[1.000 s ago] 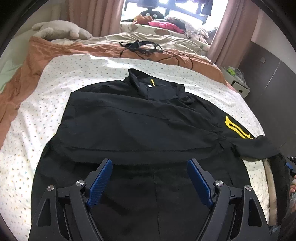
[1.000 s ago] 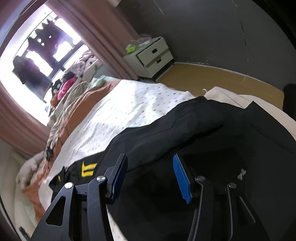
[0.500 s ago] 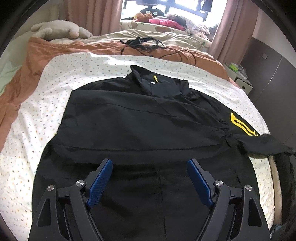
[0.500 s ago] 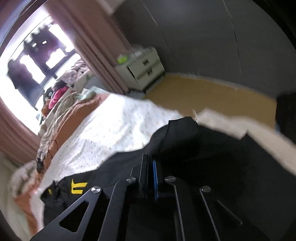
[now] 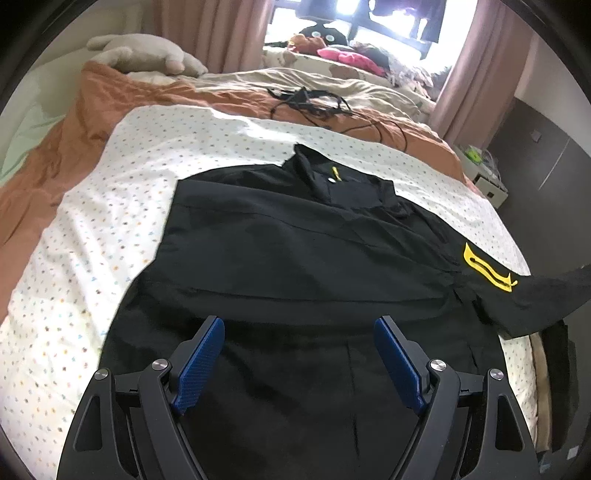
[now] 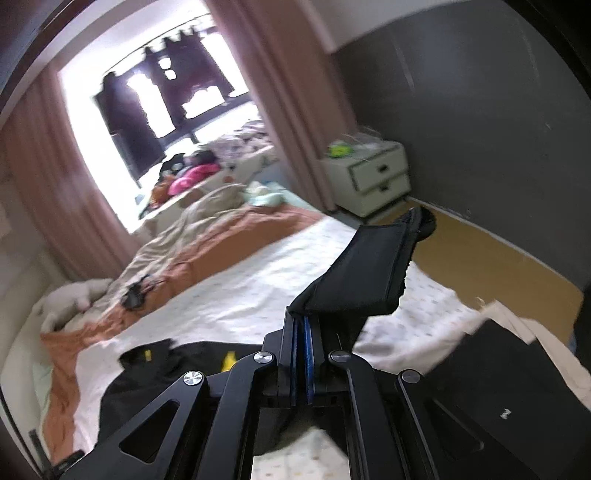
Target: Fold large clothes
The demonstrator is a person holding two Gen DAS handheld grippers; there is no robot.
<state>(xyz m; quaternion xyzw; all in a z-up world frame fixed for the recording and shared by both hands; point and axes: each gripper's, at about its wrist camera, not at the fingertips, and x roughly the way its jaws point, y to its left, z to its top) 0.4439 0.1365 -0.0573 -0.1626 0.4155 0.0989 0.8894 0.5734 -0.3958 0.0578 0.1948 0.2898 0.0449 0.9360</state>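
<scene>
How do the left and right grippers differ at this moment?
The left gripper is open, fingers spread wide; the right gripper is shut. The left holds nothing and hangs over the black shirt spread on the bed; the right pinches the shirt's sleeve and holds it raised. Both have blue pads on black fingers.

The shirt (image 5: 295,266) is black with a yellow mark (image 5: 487,267) on its right sleeve. It lies on a white sheet (image 5: 92,258) with small coloured dots; far off are an orange blanket (image 5: 110,96), pink curtains (image 5: 221,33) and a white nightstand (image 6: 369,177). Both grippers are black with blue pads (image 5: 201,363).
</scene>
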